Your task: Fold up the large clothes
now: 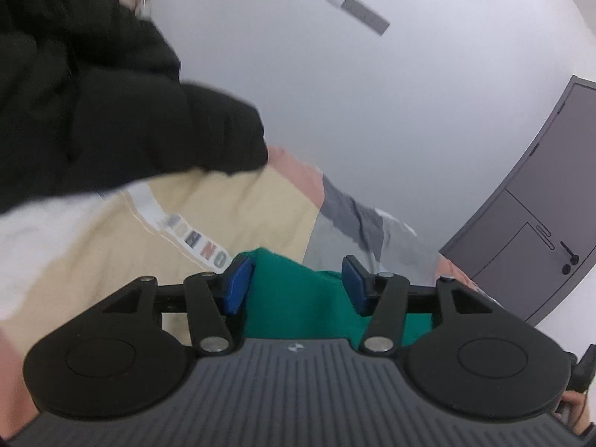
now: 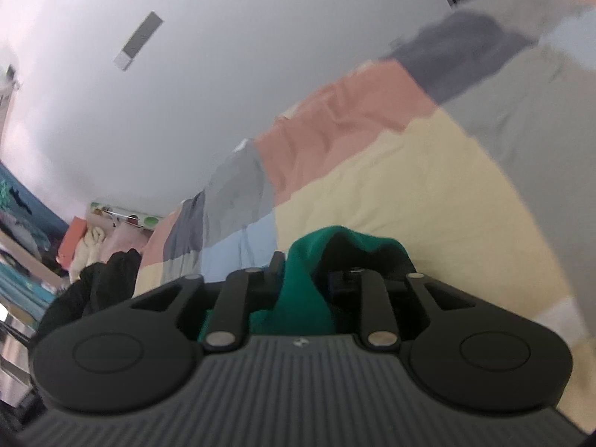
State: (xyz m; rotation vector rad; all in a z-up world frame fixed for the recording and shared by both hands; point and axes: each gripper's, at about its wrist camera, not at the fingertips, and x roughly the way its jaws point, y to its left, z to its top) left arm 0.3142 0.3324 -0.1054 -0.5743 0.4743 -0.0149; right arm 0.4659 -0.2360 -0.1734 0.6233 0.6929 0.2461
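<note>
A green garment [image 1: 298, 298] lies bunched on the patchwork quilt [image 1: 242, 216] of a bed. My left gripper [image 1: 296, 283] is open, its blue pads [image 1: 238, 283] standing apart on either side of the green cloth. In the right wrist view a fold of the same green garment [image 2: 372, 242] is draped over and between the dark fingers [image 2: 277, 260] of my right gripper [image 2: 305, 272]. That gripper's jaws stand apart, and its pads are mostly hidden by the cloth.
A black padded garment [image 1: 93, 93] fills the upper left, also seen at the quilt's far end [image 2: 104, 279]. A white cloth [image 1: 37, 231] lies beside a lettered strip [image 1: 197, 238]. A grey door [image 1: 540, 205] stands right; cluttered shelves [image 2: 93, 234] far left.
</note>
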